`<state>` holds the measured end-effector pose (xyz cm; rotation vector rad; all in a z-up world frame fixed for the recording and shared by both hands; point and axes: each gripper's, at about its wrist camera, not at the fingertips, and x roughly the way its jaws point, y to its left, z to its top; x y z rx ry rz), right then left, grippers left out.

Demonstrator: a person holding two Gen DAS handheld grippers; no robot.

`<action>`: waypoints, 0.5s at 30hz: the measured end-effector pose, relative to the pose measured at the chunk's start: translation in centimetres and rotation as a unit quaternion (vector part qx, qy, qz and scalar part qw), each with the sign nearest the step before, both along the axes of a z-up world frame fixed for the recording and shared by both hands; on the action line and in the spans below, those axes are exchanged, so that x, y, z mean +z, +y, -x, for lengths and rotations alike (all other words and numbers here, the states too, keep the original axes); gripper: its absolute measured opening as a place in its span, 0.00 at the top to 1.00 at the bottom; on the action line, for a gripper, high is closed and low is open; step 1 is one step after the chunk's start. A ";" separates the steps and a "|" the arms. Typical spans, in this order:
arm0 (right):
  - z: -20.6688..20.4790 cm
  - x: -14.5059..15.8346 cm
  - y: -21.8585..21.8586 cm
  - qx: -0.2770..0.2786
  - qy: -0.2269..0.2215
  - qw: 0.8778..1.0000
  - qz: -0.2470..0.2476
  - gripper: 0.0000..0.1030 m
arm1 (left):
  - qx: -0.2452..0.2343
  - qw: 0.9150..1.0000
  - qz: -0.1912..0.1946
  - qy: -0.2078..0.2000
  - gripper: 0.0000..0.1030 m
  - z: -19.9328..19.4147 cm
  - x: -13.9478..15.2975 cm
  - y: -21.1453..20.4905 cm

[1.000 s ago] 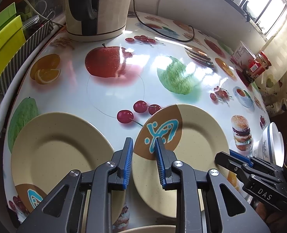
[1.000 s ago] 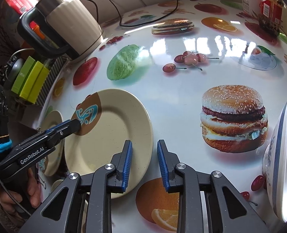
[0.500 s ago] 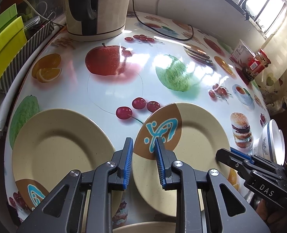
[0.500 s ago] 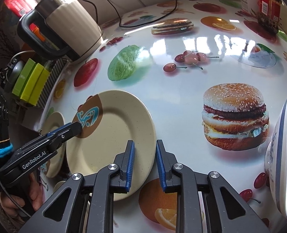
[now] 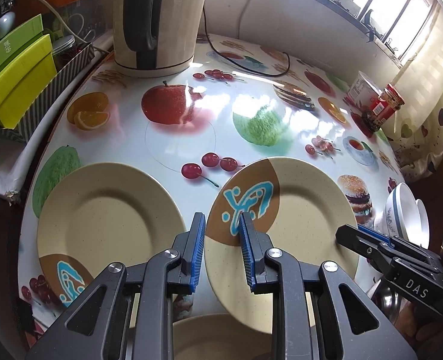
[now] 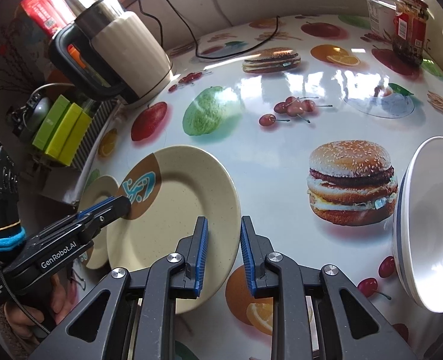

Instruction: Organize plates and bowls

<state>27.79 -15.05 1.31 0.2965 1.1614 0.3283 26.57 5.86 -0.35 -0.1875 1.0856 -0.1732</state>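
Observation:
Two beige plates with a brown patch and blue motif lie on the fruit-print table. The right plate (image 5: 305,210) also shows in the right wrist view (image 6: 179,210). The left plate (image 5: 104,216) lies beside it. My left gripper (image 5: 221,225) is open, its jaws straddling the right plate's left rim. My right gripper (image 6: 223,228) is open, its jaws straddling that plate's opposite rim. Stacked white bowls with blue rims (image 6: 431,219) stand at the table's right edge. Another beige rim (image 5: 221,330) shows under my left gripper.
A cream electric kettle (image 5: 158,18) with its cord stands at the back. Green boxes in a striped holder (image 5: 17,75) sit at the left edge. A yogurt tub (image 5: 364,88) and a red-lidded jar (image 5: 383,108) stand at the back right.
Both grippers have edged slightly forward around the right plate's rims. The plates have not visibly moved.

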 end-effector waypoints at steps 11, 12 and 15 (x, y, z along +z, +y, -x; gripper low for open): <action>2.9 1.8 1.1 0.014 -0.014 1.000 -0.001 0.79 | 0.013 1.000 -0.004 -0.013 0.77 3.5 1.5 1.1; 3.2 1.9 1.1 0.016 -0.015 1.000 -0.001 0.79 | 0.015 1.000 -0.004 -0.013 0.77 3.8 1.6 1.2; 4.2 2.1 1.4 0.020 -0.016 1.000 -0.001 0.79 | 0.019 1.000 -0.002 -0.015 0.77 4.9 1.6 1.7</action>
